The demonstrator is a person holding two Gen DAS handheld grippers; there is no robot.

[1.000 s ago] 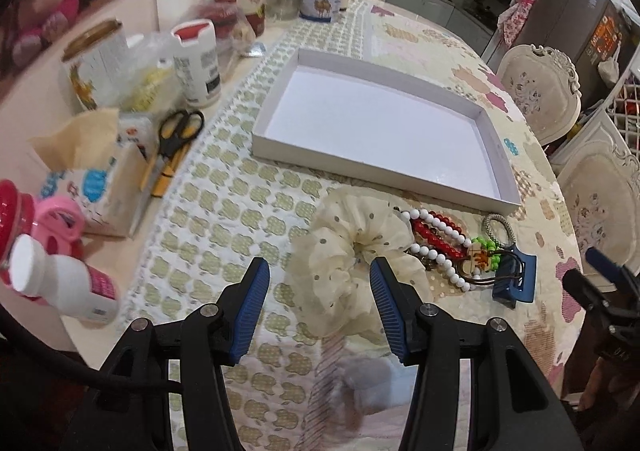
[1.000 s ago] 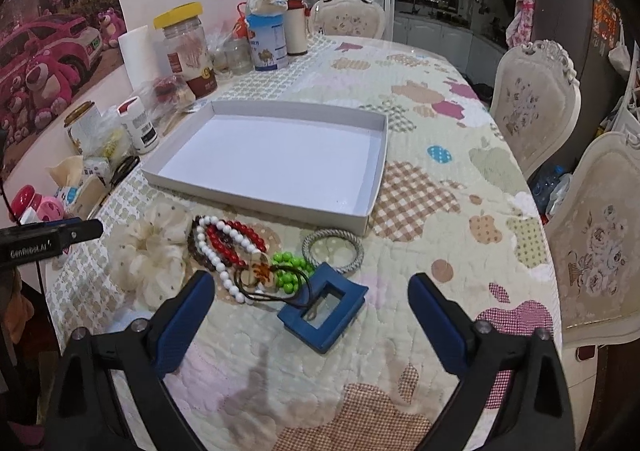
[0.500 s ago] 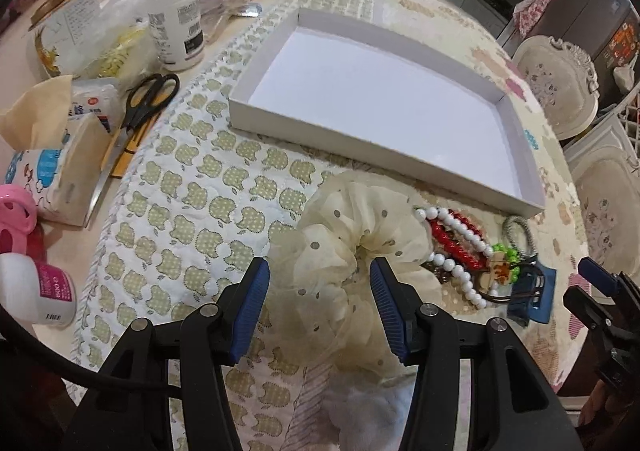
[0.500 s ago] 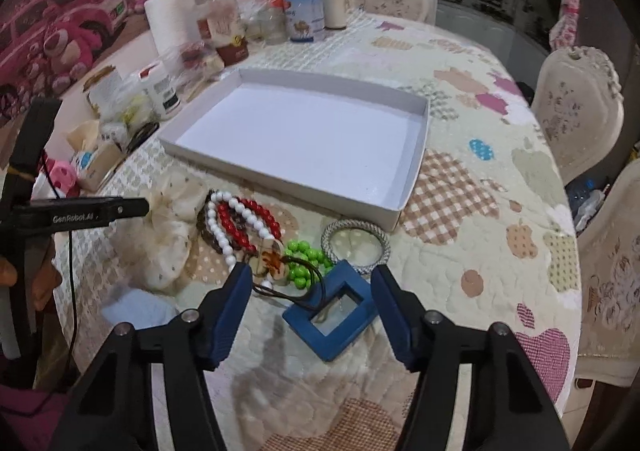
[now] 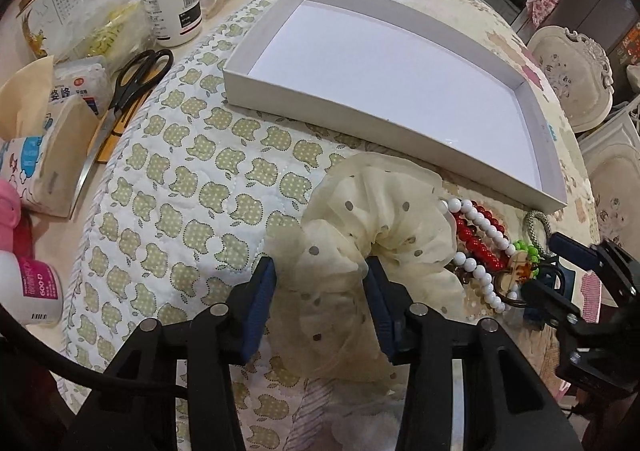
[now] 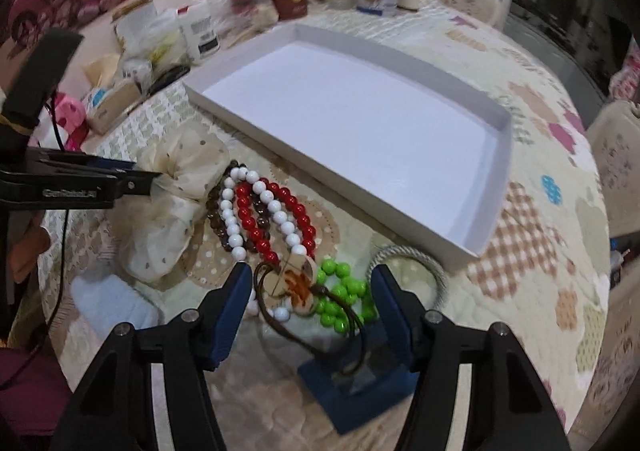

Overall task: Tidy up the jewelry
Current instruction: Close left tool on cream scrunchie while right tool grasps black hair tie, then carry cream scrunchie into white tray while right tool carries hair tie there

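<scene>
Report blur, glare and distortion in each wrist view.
Left wrist: sharp, strong fisheye bending of the white tray, small glare spot on its floor. Right wrist: motion-blurred jars at the back, soft blue frame beneath the right gripper, dark corners.

Scrunchie (image 5: 372,219): showing cream gauze with small dark dots.
Tray (image 5: 540,139): showing plain white.
Bead strands (image 6: 272,219): showing white, red and brown.
Small beads (image 6: 344,291): showing bright green.
Square frame (image 6: 360,399): showing dark blue.
Bench cloth (image 5: 180,211): showing white quilting with green dotted apples.
Scissors (image 5: 132,79): showing black handles.
Left claw (image 5: 320,299): showing blue pads on black.
</scene>
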